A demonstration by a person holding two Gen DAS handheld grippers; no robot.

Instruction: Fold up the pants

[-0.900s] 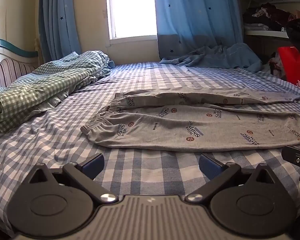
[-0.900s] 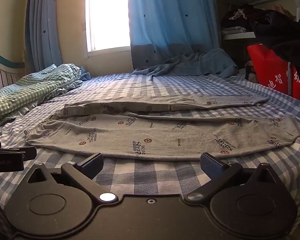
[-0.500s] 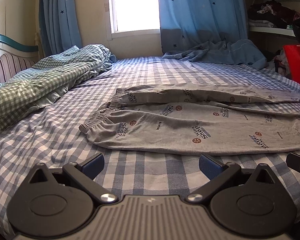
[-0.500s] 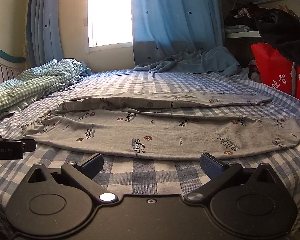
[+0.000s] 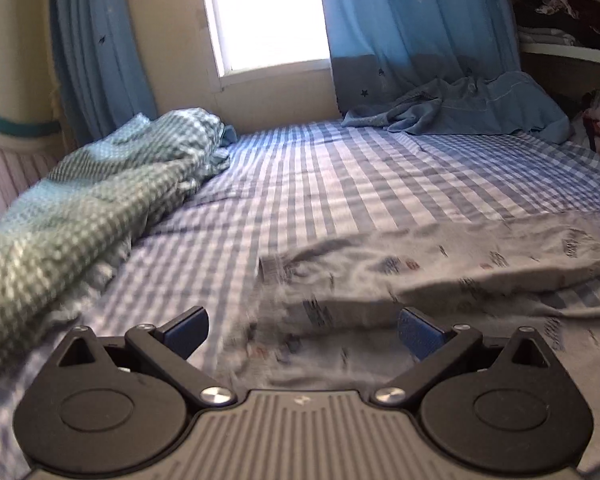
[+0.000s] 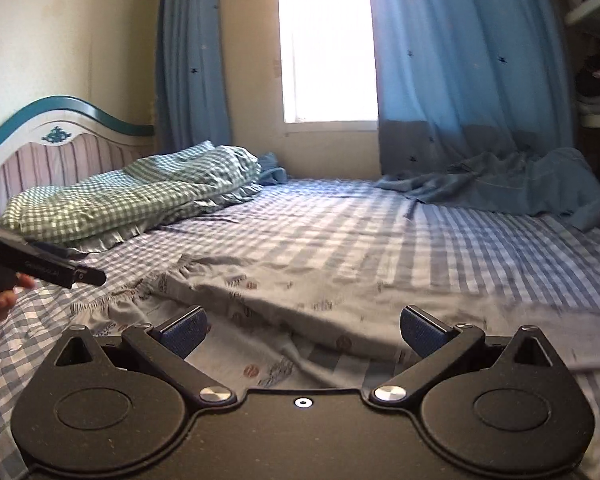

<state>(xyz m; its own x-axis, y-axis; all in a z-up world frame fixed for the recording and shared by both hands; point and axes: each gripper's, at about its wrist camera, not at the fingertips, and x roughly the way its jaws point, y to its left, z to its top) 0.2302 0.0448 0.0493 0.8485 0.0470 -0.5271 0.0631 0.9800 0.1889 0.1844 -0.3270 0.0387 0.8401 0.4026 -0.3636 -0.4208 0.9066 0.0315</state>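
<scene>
Grey printed pants (image 5: 440, 276) lie flat on the blue checked bed sheet (image 5: 360, 184), waistband to the left, legs running right. My left gripper (image 5: 302, 332) is open, low over the waistband end, with cloth between and below its blue pads (image 5: 186, 330). My right gripper (image 6: 302, 330) is open, low over the pants (image 6: 300, 300) near the crotch and upper legs. The left gripper's body (image 6: 48, 268) and the hand holding it show at the left edge of the right wrist view. Both views are blurred by motion.
A green checked quilt (image 6: 132, 204) is piled at the left by the headboard (image 6: 56, 140). A blue blanket (image 6: 500, 188) lies bunched at the far right under the curtain (image 6: 460, 60). Shelves with clothes (image 5: 560, 28) stand at the right. The window (image 6: 328, 40) is behind.
Both grippers have moved forward and down from the bed's near edge to just over the pants. The pants look slightly rumpled near the waistband. Both grippers stay open.
</scene>
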